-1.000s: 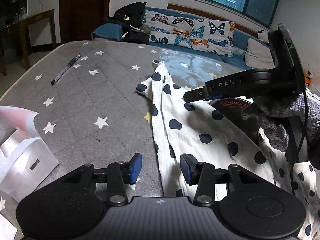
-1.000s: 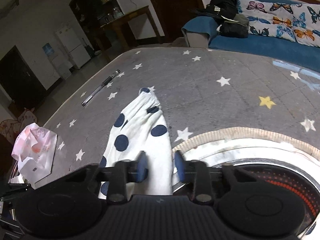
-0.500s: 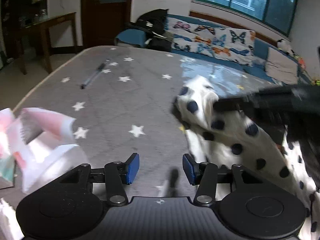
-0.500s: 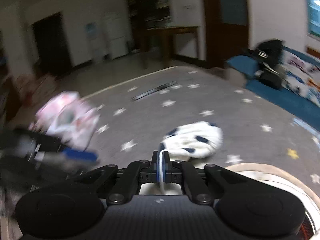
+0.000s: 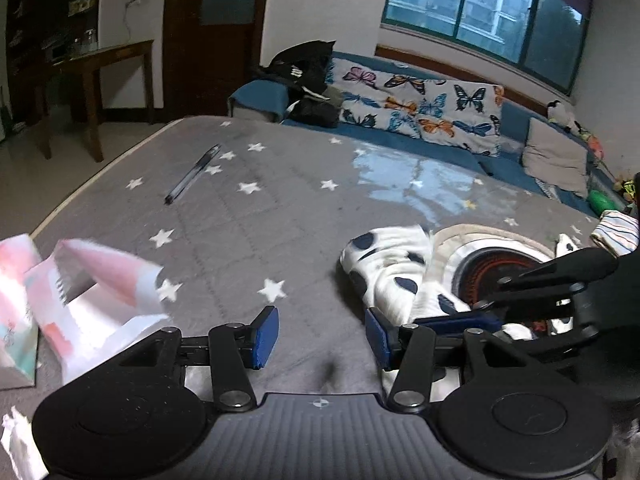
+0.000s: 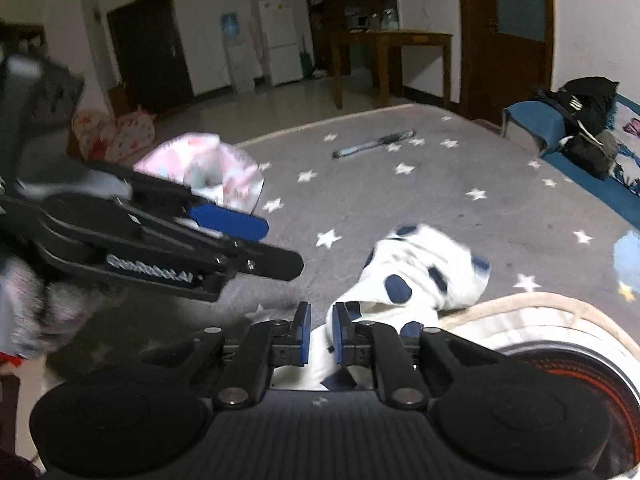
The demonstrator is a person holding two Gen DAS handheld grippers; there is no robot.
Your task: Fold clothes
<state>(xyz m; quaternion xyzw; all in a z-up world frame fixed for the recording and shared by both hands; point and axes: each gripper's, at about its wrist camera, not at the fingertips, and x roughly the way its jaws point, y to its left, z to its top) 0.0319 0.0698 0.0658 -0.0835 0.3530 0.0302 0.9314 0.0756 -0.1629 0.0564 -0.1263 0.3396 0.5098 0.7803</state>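
Note:
A white garment with dark blue dots (image 5: 394, 268) lies bunched on the grey star-patterned bed, its sleeve folded back toward me; it also shows in the right wrist view (image 6: 420, 276). My left gripper (image 5: 320, 334) is open and empty, just left of the garment. My right gripper (image 6: 319, 330) has its jaws slightly apart with a narrow gap, nothing clamped between them, the cloth lying just right of and below them. It also shows from the side in the left wrist view (image 5: 460, 322). The left gripper (image 6: 228, 218) crosses the right wrist view.
A pen (image 5: 192, 174) lies on the bed at the far left. A pink and white paper bag (image 5: 80, 296) sits at the near left edge. A round patterned item (image 5: 500, 264) lies under the garment. A striped cloth (image 5: 616, 232) sits at the right; a sofa (image 5: 420, 100) stands behind.
The right gripper carried the sleeve back toward me and has opened a little, releasing it; the sleeve now lies folded over. The left gripper stayed open and drew back slightly.

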